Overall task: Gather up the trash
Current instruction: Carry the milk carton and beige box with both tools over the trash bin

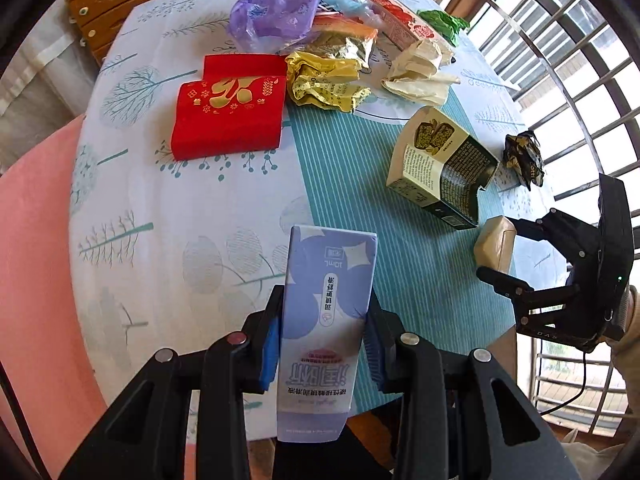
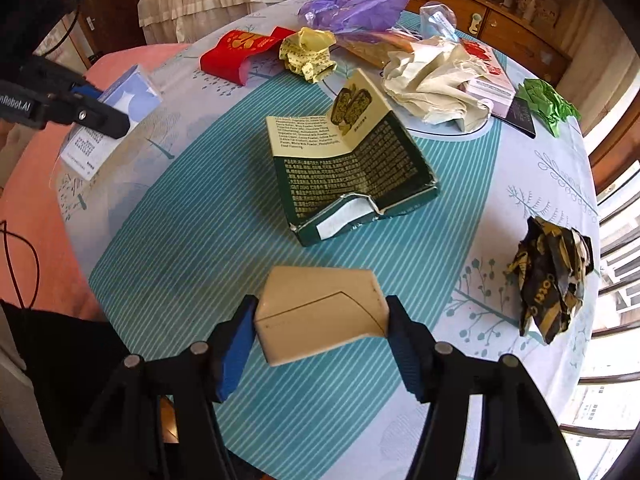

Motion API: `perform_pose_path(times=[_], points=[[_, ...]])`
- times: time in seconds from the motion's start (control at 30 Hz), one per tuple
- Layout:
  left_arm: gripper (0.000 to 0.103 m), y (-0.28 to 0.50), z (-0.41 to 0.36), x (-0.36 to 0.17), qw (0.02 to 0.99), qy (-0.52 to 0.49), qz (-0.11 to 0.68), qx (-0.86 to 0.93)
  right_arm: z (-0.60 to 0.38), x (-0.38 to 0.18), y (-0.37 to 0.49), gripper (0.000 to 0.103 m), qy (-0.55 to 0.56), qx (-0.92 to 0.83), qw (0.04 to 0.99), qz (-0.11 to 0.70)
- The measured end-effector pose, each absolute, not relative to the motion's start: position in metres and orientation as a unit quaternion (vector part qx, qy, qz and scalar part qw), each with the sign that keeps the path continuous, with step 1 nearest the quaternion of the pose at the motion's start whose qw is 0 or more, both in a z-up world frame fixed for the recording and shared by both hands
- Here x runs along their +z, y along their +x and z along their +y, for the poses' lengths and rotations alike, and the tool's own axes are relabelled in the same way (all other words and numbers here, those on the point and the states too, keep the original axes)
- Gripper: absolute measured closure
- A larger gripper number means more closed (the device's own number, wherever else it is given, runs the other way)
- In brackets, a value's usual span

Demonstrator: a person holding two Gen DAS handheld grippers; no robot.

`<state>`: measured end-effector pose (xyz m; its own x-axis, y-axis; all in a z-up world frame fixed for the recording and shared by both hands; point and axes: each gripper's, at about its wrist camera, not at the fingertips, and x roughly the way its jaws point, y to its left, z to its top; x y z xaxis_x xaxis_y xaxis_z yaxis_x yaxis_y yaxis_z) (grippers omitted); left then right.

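Observation:
My left gripper (image 1: pixel 325 312) is shut on a tall lavender carton (image 1: pixel 326 312), held above the near edge of the round table; it also shows in the right wrist view (image 2: pixel 116 116). My right gripper (image 2: pixel 322 312) is shut on a small beige box (image 2: pixel 320 312), held above the table's near right edge; the box also shows in the left wrist view (image 1: pixel 494 244). A torn green-and-cream box (image 2: pixel 352 168) lies open mid-table. A crumpled black-and-gold wrapper (image 2: pixel 552 284) lies at the right edge.
At the table's far side lie a red envelope (image 1: pixel 230 116), a crumpled yellow wrapper (image 1: pixel 324 80), a purple plastic bag (image 1: pixel 280 0), cream paper (image 2: pixel 432 80), a pink-red box (image 2: pixel 488 72) and green foil (image 2: pixel 548 104). A pink chair (image 1: pixel 36 240) stands left; window bars (image 1: pixel 580 80) right.

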<state>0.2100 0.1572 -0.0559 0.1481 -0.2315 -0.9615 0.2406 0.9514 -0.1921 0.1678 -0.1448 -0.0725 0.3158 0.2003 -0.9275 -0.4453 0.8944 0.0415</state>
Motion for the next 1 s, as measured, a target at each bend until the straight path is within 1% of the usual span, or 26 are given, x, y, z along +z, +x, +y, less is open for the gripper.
perform_pose_path(times=[0.1,0.2,0.4,0.53,0.67,0.77,0.87,1.0], points=[[0.069,0.184,0.147,-0.042,0.767,-0.034,0.626,-0.136,-0.16,-0.052,0.154,0.04,-0.071,0.211,0.821,0.525],[0.069,0.15,0.127,-0.037,0.776,-0.056,0.617,-0.118,-0.172,-0.03,0.125,0.04,-0.055,0.233,0.831,0.502],[0.069,0.078,0.077,-0.033,0.787,-0.102,0.6,-0.103,-0.175,-0.006,0.076,0.04,-0.07,0.292,0.82,0.488],[0.069,0.041,0.062,-0.046,0.782,-0.119,0.605,-0.093,-0.169,-0.011,0.042,0.04,-0.089,0.316,0.802,0.499],[0.069,0.014,0.053,-0.071,0.761,-0.131,0.631,-0.075,-0.164,-0.032,0.015,0.04,-0.088,0.325,0.776,0.534],[0.069,-0.006,0.043,-0.095,0.748,-0.121,0.648,-0.078,-0.156,-0.06,-0.005,0.04,-0.089,0.314,0.761,0.561],[0.069,-0.021,0.033,-0.136,0.729,-0.106,0.67,-0.087,-0.149,-0.109,-0.018,0.04,-0.081,0.273,0.748,0.6],[0.069,-0.034,0.024,-0.215,0.697,-0.114,0.701,-0.1,-0.147,-0.201,-0.027,0.04,-0.06,0.189,0.728,0.656]])
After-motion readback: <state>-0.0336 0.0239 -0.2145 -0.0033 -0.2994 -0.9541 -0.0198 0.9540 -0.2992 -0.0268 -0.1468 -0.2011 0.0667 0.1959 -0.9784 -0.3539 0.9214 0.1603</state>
